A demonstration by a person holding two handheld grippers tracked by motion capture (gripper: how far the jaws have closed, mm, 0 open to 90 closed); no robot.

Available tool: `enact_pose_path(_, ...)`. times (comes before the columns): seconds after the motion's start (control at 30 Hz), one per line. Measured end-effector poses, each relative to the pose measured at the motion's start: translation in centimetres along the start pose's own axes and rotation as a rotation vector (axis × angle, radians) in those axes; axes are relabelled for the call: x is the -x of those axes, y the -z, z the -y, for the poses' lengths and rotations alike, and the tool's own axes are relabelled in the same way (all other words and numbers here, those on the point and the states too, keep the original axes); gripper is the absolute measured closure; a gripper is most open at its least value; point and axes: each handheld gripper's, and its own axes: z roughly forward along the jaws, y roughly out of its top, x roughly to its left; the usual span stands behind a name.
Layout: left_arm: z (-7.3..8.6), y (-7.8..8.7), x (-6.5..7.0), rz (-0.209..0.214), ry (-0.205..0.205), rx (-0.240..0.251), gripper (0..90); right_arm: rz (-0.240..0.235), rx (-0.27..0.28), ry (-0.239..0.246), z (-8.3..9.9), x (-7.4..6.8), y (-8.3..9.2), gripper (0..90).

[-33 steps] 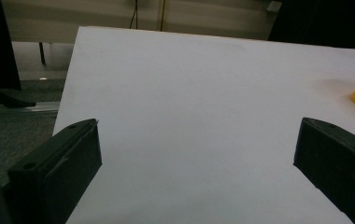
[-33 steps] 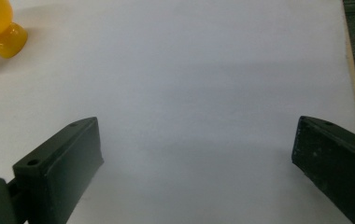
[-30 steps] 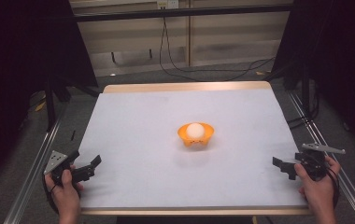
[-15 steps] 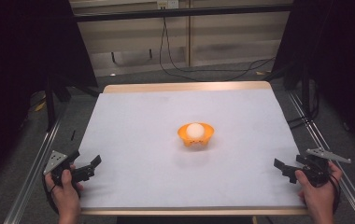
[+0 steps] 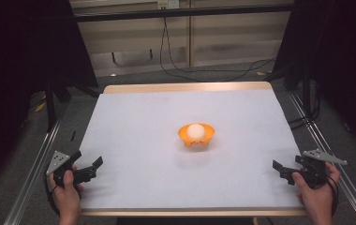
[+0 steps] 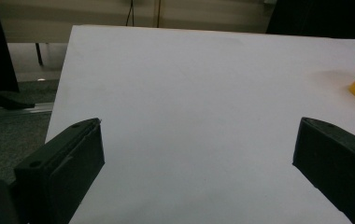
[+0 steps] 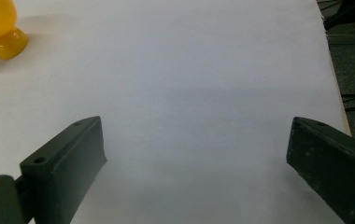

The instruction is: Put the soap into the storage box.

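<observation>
An orange bowl (image 5: pixel 196 136) with small rounded feet stands upright on the white bench (image 5: pixel 134 126), holding a white ball (image 5: pixel 195 131). The bowl is round, with no clear long axis; its opening faces up. It sits well ahead of both pairs of jaws, to the right of the left gripper (image 6: pixel 199 154) and to the left of the right gripper (image 7: pixel 196 154). Both grippers' jaws are spread wide and hold nothing, low over the bench's near corners.

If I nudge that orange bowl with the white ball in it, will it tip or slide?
The small orange footed plastic bowl looks light, so it would probably slide on the smooth white table cover. The round white ball sits above the rim and might roll out.
</observation>
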Motion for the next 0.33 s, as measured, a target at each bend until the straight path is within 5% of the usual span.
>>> enact_pose_path(0.33,-0.01,0.04,0.03,-0.007,-0.021,0.001,2.2,0.004,0.003,0.0,0.0,-0.05,-0.01,3.2)
